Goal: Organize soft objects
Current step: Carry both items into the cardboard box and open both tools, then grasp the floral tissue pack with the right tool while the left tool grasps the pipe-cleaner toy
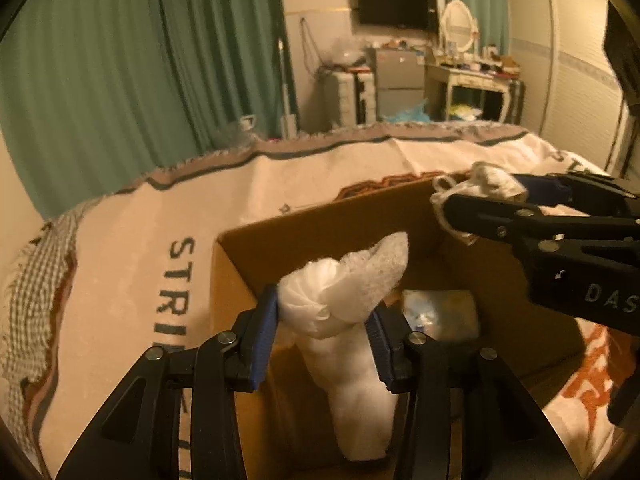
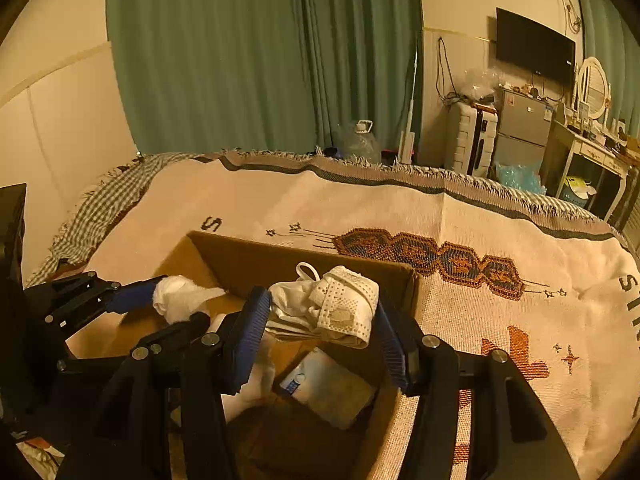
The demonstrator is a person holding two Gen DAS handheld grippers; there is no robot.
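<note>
Left tool (image 1: 324, 328) is clenched on a white rolled sock w/ a fuzzy toe end (image 1: 352, 292), held over the open brown cardboard box (image 1: 288, 232) that sits on the cream woven bed blanket w/ orange pattern (image 2: 500, 312); the sock's long tail hangs down inside the box, near the front wall. Right tool (image 2: 320, 320) is grasping a crumpled white perforated cloth bundle w/ a loop strap (image 2: 340, 304), also above the box opening, towards the far-right corner. Inside on the box floor lies a pale plastic-wrapped packet (image 2: 332, 388), and something white sits beside it, too hidden to name. Risks, as I judge them: both tools crowd the same opening and are v. close, so if both go down together they could knock each other or snag the other's fabric. The bundle's strap sticks up loose; on release it may catch a blue pad and drag the bundle back out. The sock is pinched only at its upper part, so the heavy tail could swing and drape over the box edge rather than drop in. The box is light cardboard on soft bedding, so a nudge on its wall prob. tips or shifts it. Low warm light and blur make depth hard to read here.
</note>
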